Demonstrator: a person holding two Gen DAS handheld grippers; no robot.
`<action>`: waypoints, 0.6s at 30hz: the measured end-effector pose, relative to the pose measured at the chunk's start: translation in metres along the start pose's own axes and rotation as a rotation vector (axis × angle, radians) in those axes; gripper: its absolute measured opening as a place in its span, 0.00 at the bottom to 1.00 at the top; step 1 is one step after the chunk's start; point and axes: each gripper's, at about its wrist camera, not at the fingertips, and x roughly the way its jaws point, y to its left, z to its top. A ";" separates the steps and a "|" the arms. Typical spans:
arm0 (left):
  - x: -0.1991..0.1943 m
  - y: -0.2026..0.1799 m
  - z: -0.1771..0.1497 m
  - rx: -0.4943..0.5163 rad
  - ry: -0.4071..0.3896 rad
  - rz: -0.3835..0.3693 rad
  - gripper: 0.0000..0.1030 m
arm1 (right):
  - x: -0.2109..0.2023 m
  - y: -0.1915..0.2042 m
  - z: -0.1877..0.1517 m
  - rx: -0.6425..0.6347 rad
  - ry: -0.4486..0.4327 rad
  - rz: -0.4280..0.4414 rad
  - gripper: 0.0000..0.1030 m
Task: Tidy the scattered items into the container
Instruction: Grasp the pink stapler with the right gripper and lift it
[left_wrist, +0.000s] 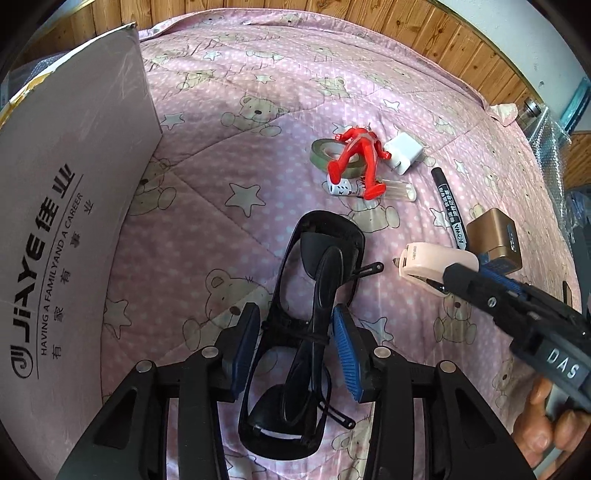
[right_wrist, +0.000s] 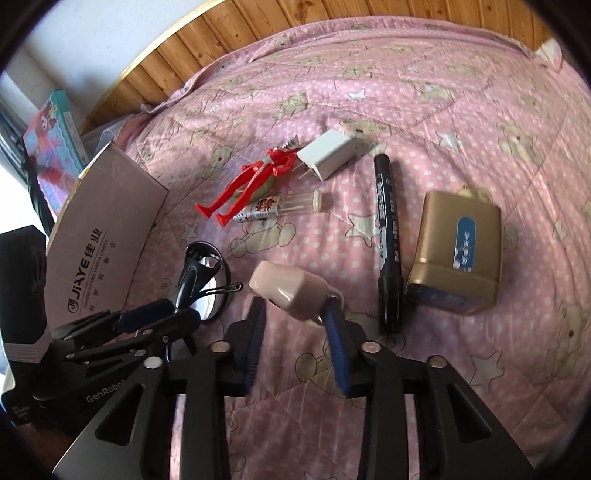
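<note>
Black folded glasses (left_wrist: 317, 280) lie lengthwise between the blue pads of my left gripper (left_wrist: 295, 332), which is shut on their middle. The cardboard box (left_wrist: 74, 192) stands just to its left. In the right wrist view my right gripper (right_wrist: 295, 325) is open, its fingertips straddling the near end of a pink stapler (right_wrist: 291, 288) on the bedspread. The right pad touches the stapler's ring; the left pad stands a little apart. The left gripper with the glasses (right_wrist: 207, 291) shows beside the box (right_wrist: 107, 229).
On the pink bedspread (left_wrist: 229, 110) lie a red figure (left_wrist: 358, 155) over a green tape roll (left_wrist: 321, 151), a white charger (left_wrist: 404, 151), a clear tube (left_wrist: 395, 188), a black marker (right_wrist: 386, 236), a gold box (right_wrist: 458, 251) and a black hair clip (left_wrist: 369, 267). A hand (left_wrist: 546, 424) holds the right gripper.
</note>
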 end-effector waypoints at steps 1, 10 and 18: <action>-0.001 -0.001 -0.002 0.014 -0.004 0.010 0.36 | -0.001 -0.004 -0.003 0.052 0.008 0.039 0.14; -0.019 0.022 -0.027 -0.014 0.029 -0.034 0.35 | -0.012 0.019 -0.013 -0.069 -0.050 -0.093 0.42; -0.011 0.019 -0.026 0.020 -0.005 -0.009 0.39 | 0.011 0.016 0.007 -0.101 -0.012 0.019 0.29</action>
